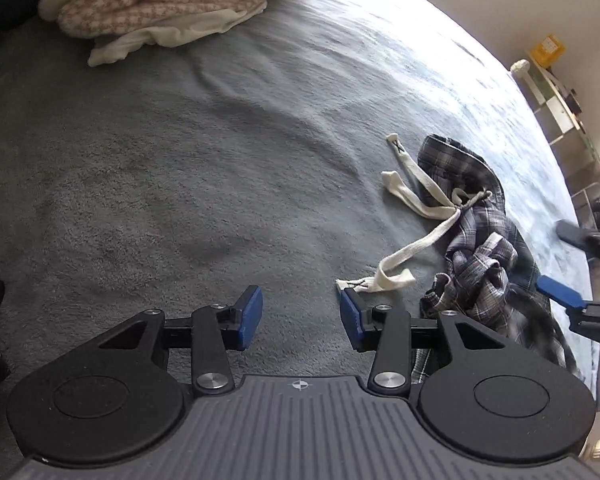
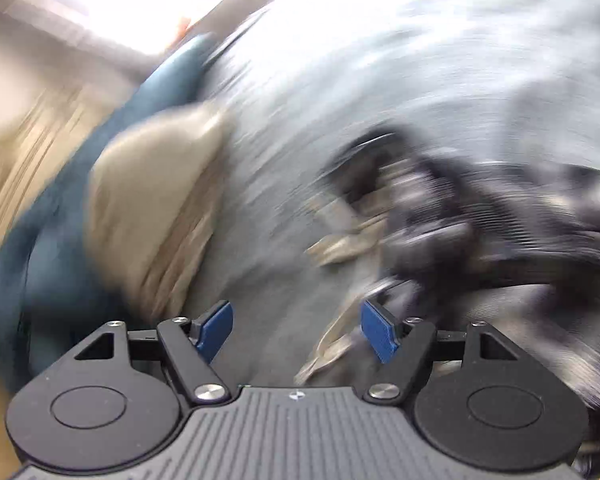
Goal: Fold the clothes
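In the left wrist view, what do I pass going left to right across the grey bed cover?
Cream and pink houndstooth pile of folded textiles → cream flat drawstring → crumpled grey plaid shorts → right gripper, jaws open.

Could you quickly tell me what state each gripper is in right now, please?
Left gripper: open, nothing between its fingers, above the grey blanket.
Right gripper: open, holding nothing; the plaid garment lies ahead of it.

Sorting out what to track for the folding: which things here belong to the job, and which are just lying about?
Job:
plaid garment, crumpled on the bed
its drawstring
left tongs, open
right tongs, open

Lying about:
cloth pile at the far end
grey blanket
shelf by the wall
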The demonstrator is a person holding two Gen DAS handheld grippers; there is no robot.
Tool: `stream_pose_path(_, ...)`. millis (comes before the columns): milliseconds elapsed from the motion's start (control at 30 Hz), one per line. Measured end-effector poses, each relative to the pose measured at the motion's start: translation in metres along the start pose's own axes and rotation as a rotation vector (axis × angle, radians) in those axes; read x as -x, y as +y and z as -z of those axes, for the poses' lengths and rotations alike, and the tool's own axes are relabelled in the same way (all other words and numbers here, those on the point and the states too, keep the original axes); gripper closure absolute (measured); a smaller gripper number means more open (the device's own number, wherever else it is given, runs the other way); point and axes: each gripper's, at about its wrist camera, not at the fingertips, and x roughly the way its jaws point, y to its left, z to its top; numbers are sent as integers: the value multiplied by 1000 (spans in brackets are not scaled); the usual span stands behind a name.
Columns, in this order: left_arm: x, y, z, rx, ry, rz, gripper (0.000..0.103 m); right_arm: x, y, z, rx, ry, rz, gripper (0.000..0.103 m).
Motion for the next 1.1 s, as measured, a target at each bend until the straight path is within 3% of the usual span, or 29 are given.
stream_pose_path(100, 0, -3, 1, -23, 5, -6, 59, -23, -8, -8, 8, -23, 175, 29)
stream_pose_path(233, 2, -7, 2, -46, -1, -40, 59, -63, -7, -9, 18, 36, 268, 34)
stream_pose_path(300, 4, -8, 2, -54, -7, -65, 59, -69, -10, -6, -8, 24, 270, 46)
stream_pose_path(333, 6, -9, 1, -54, -13, -75, 59, -72, -12, -5, -21, 19, 271, 61)
stream_pose_path(367, 7, -9, 1, -54, -20, -83, 59, -71, -14, -3, -27, 6, 268, 69)
stream_pose_path(467, 8, -14, -1, -47, -38, -101, 59, -50, -19, -4, 0, -38, 258, 80)
stream_pose_path(733, -6, -63, -8, -75, -104, -93, 59, 44, -22, -56, 295, -172, 262, 83)
stream_pose_path(900, -26, -110, -21, -138, -144, -33, 59, 85, -28, -88, 576, -274, 397, 84)
stream_pose_path(1000, -48, -142, -30, -233, -135, 0, 56, 89, -50, -102, 625, -278, 443, 84)
stream_pose_path(1100, -75, -173, -42, -330, -98, 37, 51, 84, -81, -111, 583, -235, 432, 84)
